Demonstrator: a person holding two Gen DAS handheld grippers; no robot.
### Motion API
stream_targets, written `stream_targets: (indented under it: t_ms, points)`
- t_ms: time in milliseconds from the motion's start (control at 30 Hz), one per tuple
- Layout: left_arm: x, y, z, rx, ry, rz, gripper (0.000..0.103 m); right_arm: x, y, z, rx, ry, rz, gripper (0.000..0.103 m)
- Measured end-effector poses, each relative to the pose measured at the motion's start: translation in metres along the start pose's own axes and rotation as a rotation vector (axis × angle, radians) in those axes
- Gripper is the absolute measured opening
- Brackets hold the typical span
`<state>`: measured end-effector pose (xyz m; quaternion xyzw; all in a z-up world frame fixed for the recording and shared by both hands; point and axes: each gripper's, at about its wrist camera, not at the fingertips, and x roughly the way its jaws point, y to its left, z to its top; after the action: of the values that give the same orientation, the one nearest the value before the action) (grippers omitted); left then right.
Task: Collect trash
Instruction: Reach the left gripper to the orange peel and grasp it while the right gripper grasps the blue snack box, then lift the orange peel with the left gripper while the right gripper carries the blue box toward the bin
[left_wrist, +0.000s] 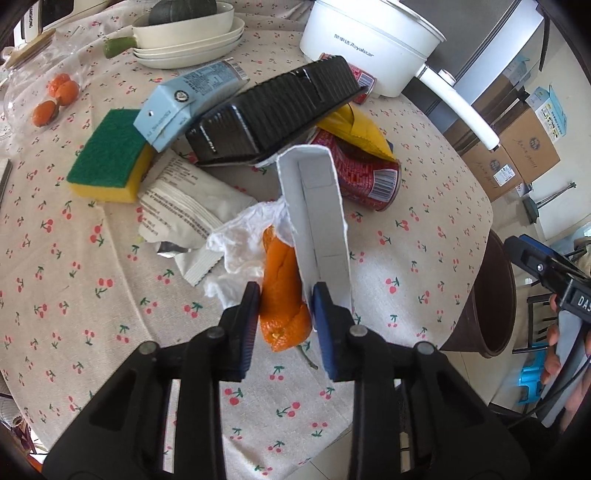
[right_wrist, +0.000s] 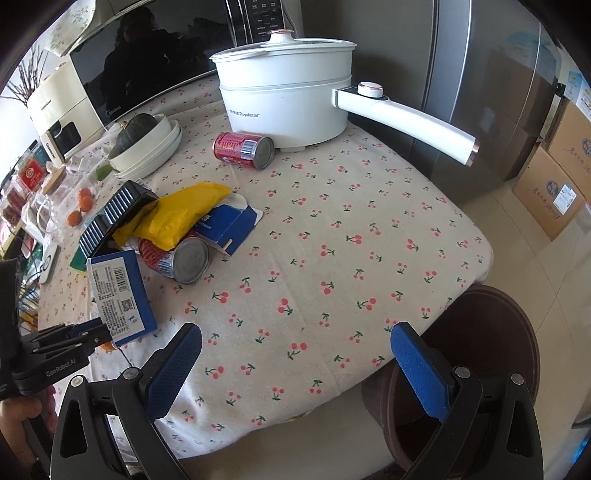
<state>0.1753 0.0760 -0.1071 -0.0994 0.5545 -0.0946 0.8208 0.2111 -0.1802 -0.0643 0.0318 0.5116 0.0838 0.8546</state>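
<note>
Pinching an orange peel (left_wrist: 282, 295) and the blue carton (left_wrist: 317, 218) beside it, the left gripper (left_wrist: 284, 314) sits over the trash pile; the right gripper (right_wrist: 295, 354) gapes empty above the table edge (right_wrist: 369, 376).

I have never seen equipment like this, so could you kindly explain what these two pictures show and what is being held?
A person holds a hand-operated clamp in each hand, each with a camera looking along its two fingers, so each picture is one clamp's own view. In the left view, the left gripper is closed around an orange peel and the end of an opened carton, white inside. In the right view, the right gripper stands open, holding nothing, over the tablecloth. On the table lie two red cans, a yellow bag, a black tray, a sponge and a white pot. A brown bin stands beside the table.
</note>
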Motion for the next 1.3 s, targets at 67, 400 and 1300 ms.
stream_targets:
  t_ms: [67, 400, 1300]
  points:
    - [-0.005, 0.008, -0.004, -0.001, 0.006, -0.011, 0.031, 0.003, 0.010, 0.000, -0.016, 0.008, 0.018, 0.103]
    - [-0.027, 0.040, -0.022, -0.031, 0.021, -0.058, 0.061, 0.027, 0.055, -0.010, -0.129, 0.074, 0.035, 0.103]
    - [0.000, 0.027, -0.024, 0.047, 0.052, -0.031, 0.033, 0.044, 0.094, -0.005, -0.168, 0.098, 0.147, 0.099]
